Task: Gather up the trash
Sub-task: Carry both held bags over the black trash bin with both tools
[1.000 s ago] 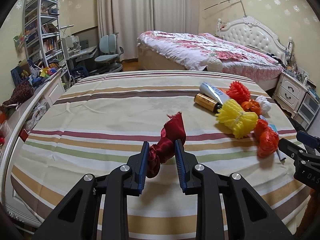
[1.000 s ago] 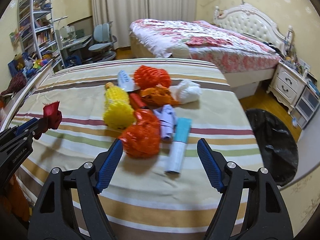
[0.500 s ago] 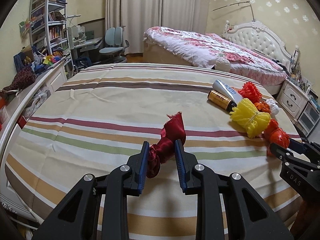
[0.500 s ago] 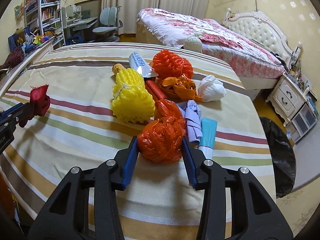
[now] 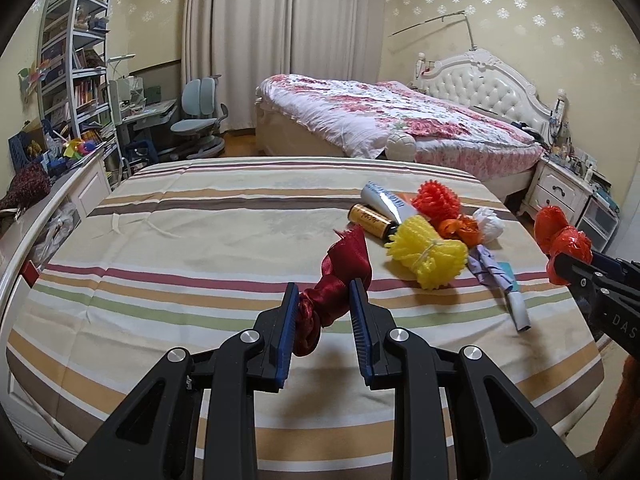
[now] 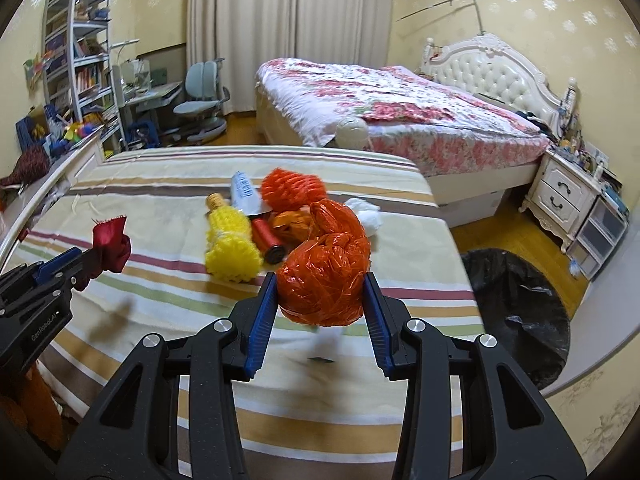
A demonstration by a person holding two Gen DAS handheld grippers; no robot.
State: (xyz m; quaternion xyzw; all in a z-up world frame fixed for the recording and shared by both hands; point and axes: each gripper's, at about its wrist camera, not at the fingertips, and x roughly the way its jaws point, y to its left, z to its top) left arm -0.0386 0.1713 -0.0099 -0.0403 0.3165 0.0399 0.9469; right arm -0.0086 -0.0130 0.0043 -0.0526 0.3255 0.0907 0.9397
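My left gripper [image 5: 323, 308] is shut on a twisted dark red ribbon [image 5: 336, 276] and holds it above the striped bedspread [image 5: 200, 240]. My right gripper [image 6: 320, 300] is shut on a crumpled orange plastic bag [image 6: 326, 272], lifted off the bed; the bag also shows in the left wrist view [image 5: 562, 238]. More trash lies on the bed: a yellow foam net [image 6: 232, 248], an orange foam net [image 6: 292, 190], a tube [image 6: 244, 194], a red spool [image 6: 268, 238], a white wad [image 6: 366, 214], a lilac wrapper [image 5: 490, 266]. A black-lined trash bin [image 6: 516, 308] stands on the floor at right.
A second bed with a floral cover [image 6: 400, 112] stands behind. A white nightstand [image 6: 560, 196] is at right. Shelves [image 5: 72, 80], a desk and a chair [image 5: 200, 120] fill the back left. A white bed rail [image 5: 24, 240] runs along the left edge.
My right gripper closed on the orange plastic bag and lifted it off the bed. My left gripper rose a little, still holding the red ribbon.
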